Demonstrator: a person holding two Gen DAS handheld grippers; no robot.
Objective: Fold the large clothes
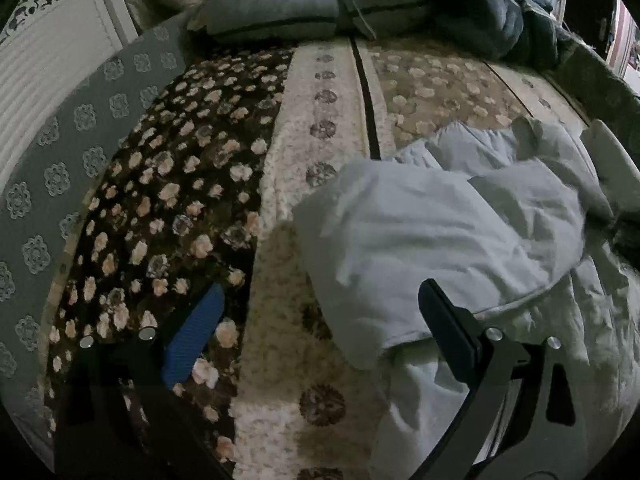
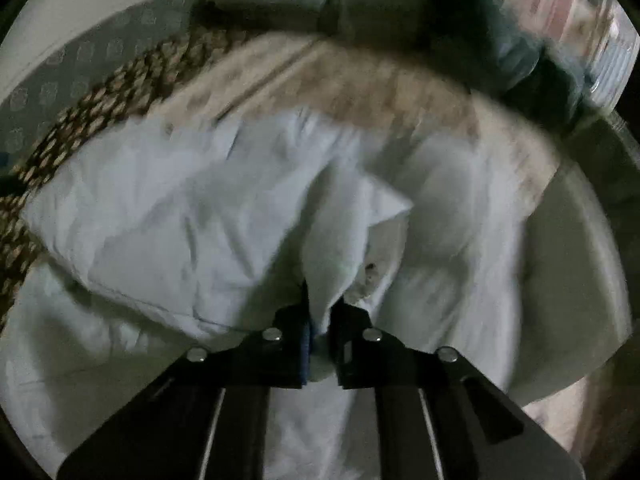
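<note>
Folding looked barely begun: the white garment (image 1: 440,240) lay rumpled on the floral blanket (image 1: 180,200), below the grey pillow (image 1: 272,8); right gripper (image 2: 320,316) pinched a fold, left gripper (image 1: 320,320) gaped wide, empty

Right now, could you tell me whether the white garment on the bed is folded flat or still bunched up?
Still bunched. The white garment lies in rumpled, overlapping layers on the bed, and the right gripper is shut on a pinch of it.
</note>
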